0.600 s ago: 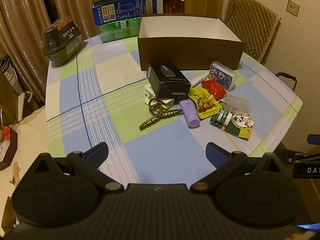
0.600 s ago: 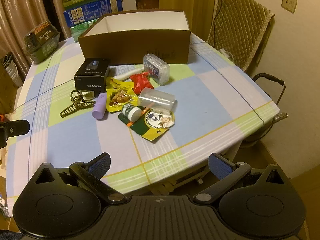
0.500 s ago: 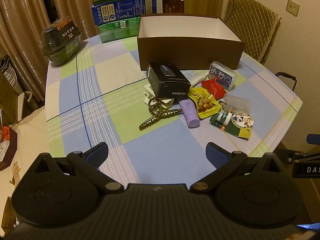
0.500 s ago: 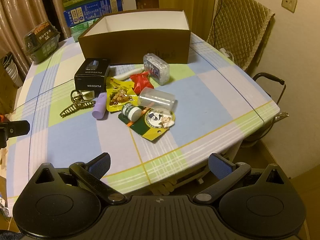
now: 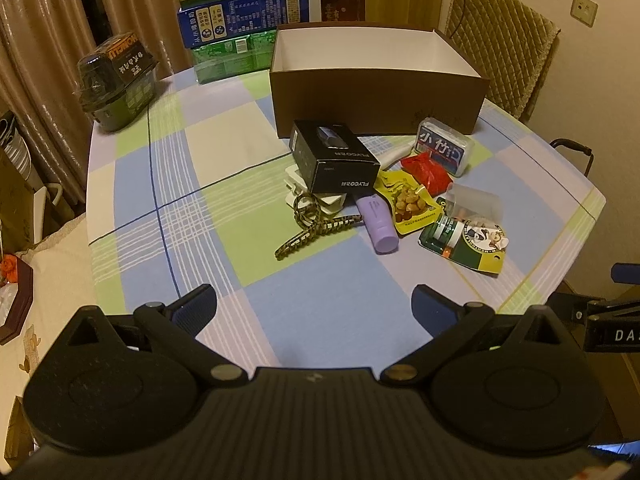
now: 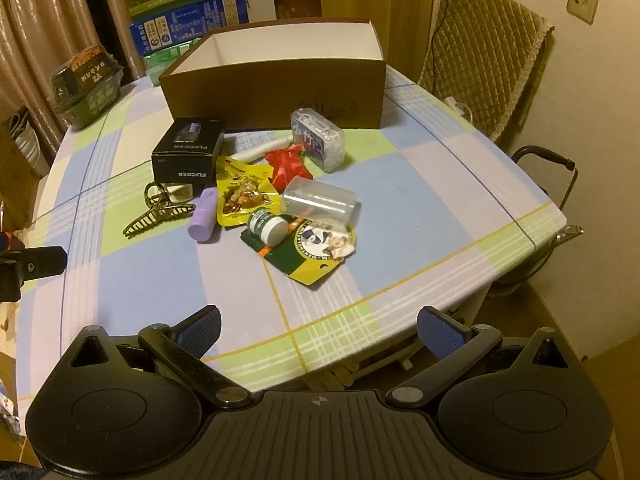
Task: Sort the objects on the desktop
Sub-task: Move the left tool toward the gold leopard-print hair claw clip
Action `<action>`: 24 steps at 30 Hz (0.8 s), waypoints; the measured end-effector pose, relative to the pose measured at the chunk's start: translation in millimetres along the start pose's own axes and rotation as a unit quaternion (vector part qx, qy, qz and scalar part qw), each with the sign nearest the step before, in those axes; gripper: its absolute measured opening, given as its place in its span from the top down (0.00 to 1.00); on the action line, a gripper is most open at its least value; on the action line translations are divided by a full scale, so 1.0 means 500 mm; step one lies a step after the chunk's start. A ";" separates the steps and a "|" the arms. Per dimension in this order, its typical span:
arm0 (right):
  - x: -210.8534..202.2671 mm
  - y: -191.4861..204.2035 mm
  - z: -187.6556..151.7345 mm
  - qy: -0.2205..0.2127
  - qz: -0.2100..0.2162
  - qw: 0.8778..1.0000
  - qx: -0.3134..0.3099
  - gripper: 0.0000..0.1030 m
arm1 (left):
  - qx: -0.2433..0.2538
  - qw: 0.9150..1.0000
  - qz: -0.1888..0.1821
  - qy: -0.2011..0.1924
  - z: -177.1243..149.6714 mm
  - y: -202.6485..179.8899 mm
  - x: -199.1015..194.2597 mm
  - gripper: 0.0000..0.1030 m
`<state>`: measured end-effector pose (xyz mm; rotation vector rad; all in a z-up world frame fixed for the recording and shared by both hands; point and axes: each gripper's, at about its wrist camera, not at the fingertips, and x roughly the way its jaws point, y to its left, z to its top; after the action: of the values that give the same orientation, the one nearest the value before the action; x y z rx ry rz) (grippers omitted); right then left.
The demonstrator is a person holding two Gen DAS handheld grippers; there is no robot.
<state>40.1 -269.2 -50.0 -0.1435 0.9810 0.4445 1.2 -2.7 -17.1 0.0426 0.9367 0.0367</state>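
Above the bench, each hand-held gripper hangs wide and empty; sorting not yet begun, next move: reach the clutter.

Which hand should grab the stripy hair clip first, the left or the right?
Probably the left. In its own view the left gripper is open and the hair clip lies almost straight ahead. From the right gripper, also open, the clip sits far off to the left.
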 end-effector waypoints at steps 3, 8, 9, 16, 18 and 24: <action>0.005 -0.004 0.001 0.003 0.000 1.000 0.003 0.02 | 0.000 1.000 0.003 0.001 0.002 0.001 0.005 0.01; 0.009 -0.005 0.005 0.005 0.000 1.000 0.001 0.02 | -0.005 1.000 0.009 0.005 0.008 0.001 0.011 0.01; 0.010 -0.005 0.005 0.005 0.001 1.000 0.001 0.02 | -0.005 1.000 0.009 0.006 0.009 0.000 0.012 0.01; 0.017 -0.007 0.009 0.009 0.002 1.000 0.000 0.02 | -0.004 1.000 0.000 0.012 0.012 -0.001 0.022 0.01; 0.020 -0.008 0.011 0.010 0.002 1.000 0.001 0.02 | -0.003 1.000 -0.004 0.013 0.013 0.000 0.026 0.01; 0.031 -0.011 0.019 0.013 0.002 1.000 0.004 0.02 | 0.010 1.000 -0.013 0.002 0.018 -0.001 0.033 0.01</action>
<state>57.4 -266.4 -58.1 -0.1404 1.0085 0.4426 18.2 -2.4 -25.4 0.0491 0.9414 0.0038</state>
